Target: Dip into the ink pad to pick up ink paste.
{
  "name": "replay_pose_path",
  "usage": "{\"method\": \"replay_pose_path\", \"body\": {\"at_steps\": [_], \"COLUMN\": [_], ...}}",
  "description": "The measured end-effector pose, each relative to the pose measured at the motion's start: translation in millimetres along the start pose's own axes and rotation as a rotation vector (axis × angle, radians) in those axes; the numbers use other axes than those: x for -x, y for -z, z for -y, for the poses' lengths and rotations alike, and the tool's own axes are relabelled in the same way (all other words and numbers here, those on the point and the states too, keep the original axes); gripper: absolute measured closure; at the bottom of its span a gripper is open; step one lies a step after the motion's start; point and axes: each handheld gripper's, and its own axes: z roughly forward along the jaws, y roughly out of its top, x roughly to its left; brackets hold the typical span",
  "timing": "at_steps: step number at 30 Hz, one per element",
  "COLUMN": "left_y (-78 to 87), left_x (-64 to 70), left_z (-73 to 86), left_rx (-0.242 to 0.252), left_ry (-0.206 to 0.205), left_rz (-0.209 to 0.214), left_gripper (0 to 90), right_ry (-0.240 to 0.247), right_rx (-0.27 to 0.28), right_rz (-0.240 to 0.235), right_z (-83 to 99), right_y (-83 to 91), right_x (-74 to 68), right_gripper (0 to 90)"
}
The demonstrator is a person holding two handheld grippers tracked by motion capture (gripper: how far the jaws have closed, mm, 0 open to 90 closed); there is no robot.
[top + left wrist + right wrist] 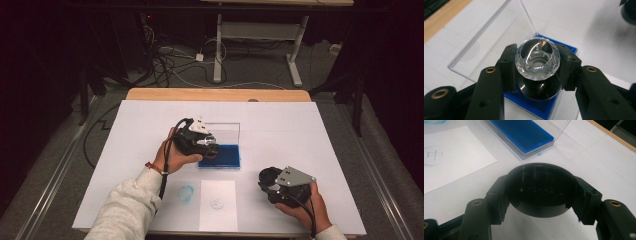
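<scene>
My left gripper (537, 68) clamps a faceted crystal stamp (537, 58) just above the blue ink pad (524, 98); my right gripper (541, 195) grips a black round cap (541, 188)

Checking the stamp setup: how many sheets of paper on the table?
1. The paper lies near the table's front edge, between the two hands, in front of the blue ink pad. A faint round mark sits on it. None seems hidden.

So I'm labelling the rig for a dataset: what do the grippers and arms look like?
Both grippers, left and right, are black and chunky, each topped by a grey three-cornered plate and trailing a black cable. Their jaws are matte black with brass-coloured rivets. The left arm wears a light grey sleeve and a reddish wristband.
</scene>
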Motion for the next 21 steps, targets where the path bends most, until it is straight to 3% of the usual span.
{"method": "replay_pose_path", "body": {"at_steps": [4, 6, 7, 14, 21], "left_y": [-17.0, -22.0, -23.9, -25.4, -25.8], "left_x": [0.7, -1.2, -1.4, -3.4, -1.3], "left_z": [12.5, 17.4, 18.8, 22.4, 25.9], "left_rx": [-0.045, -0.05, -0.055, -0.024, -0.017], "left_ry": [0.004, 0.016, 0.017, 0.03, 0.016], "left_rz": [-0.028, -0.007, -0.018, 0.003, -0.013], "left_gripper": [54.6, 54.6, 54.6, 54.6, 54.7], "right_ry": [0.004, 0.005, 0.005, 0.011, 0.015], "right_rx": [-0.005, -0.007, -0.007, -0.015, -0.016], "right_rz": [-0.001, 0.0, 0.0, -0.002, -0.004], "right_z": [0.6, 0.8, 0.8, 1.3, 0.6], "right_y": [-1.0, -1.4, -1.4, -2.0, -1.5], "right_x": [0.2, -0.2, -0.2, -0.3, -1.3], "right_gripper": [38.7, 38.7, 38.7, 38.7, 38.7]}}
